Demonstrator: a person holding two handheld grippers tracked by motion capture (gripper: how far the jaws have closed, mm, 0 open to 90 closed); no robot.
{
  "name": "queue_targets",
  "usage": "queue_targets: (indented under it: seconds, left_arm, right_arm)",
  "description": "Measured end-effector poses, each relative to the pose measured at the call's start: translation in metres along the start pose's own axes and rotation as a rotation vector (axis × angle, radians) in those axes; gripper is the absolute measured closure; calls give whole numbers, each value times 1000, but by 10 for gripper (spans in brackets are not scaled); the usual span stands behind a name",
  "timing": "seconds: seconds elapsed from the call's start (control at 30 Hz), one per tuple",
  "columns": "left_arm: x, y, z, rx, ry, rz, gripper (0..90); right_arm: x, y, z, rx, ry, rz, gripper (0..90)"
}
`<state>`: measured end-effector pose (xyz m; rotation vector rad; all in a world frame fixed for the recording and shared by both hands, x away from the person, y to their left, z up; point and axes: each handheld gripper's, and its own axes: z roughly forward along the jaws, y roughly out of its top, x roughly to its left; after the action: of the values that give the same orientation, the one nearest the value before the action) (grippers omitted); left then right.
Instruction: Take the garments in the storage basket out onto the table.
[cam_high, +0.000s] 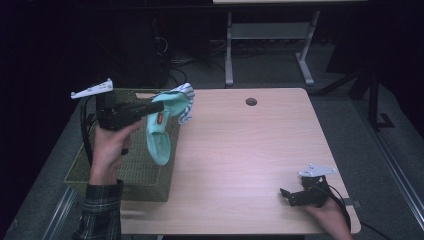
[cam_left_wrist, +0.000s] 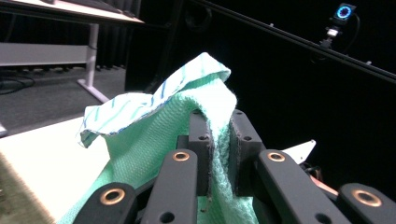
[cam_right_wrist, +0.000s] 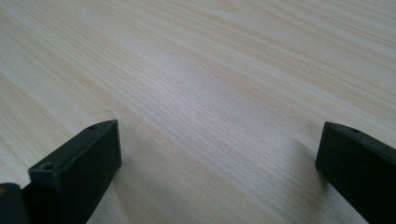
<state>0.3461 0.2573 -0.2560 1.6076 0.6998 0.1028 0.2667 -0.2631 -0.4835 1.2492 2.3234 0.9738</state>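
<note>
Clearly the step in hand is lifting laundry out of the basket (cam_high: 125, 172): the left gripper (cam_high: 159, 106) has its jaws pinched on a fold of a mint-green cloth (cam_high: 162, 135), which hangs in the air above the basket's right rim, beside the left edge of the table (cam_high: 240, 150). In the left gripper view the knit fabric (cam_left_wrist: 154, 140) runs between the two pads, and a blue-striped white piece (cam_left_wrist: 126, 109) drapes over the same bunch; whether that is part of the same cloth or a second one caught with it I cannot tell. The right gripper (cam_high: 286, 195) rests low near the table's front right corner, its jaws spread wide with bare wood between them (cam_right_wrist: 219, 140). The next move, as I judge it, calls for carrying the cloth rightward past the basket rim and over the open wood, high enough that the hanging tail does not drag on the wicker. Room is generous: the whole middle of the table is free, with a small round cable hole (cam_high: 251, 102) near the far edge. The right gripper should be well placed to take a loose corner once the cloth is laid down.
</note>
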Motion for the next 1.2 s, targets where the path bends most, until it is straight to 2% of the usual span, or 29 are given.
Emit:
queue_targets:
  seconds: [0.3, 0.4, 0.5, 0.57, 0.73, 1.2]
  left_arm:
    - [-9, -4, 26, 37, -34, 6, 813]
    - [-15, -6, 39, 69, -54, 17, 813]
    - [-17, -7, 44, 76, -60, 21, 813]
    - [-21, -10, 54, 94, -81, 25, 813]
    - [-26, -15, 70, 125, -101, 33, 813]
    - [-45, -28, 110, 181, -178, 36, 816]
  right_arm:
    - [0, 0, 0, 0, 0, 0, 0]
    - [0, 0, 0, 0, 0, 0, 0]
    - [0, 0, 0, 0, 0, 0, 0]
    - [0, 0, 0, 0, 0, 0, 0]
    - [0, 0, 0, 0, 0, 1, 0]
    - [0, 0, 0, 0, 1, 2, 0]
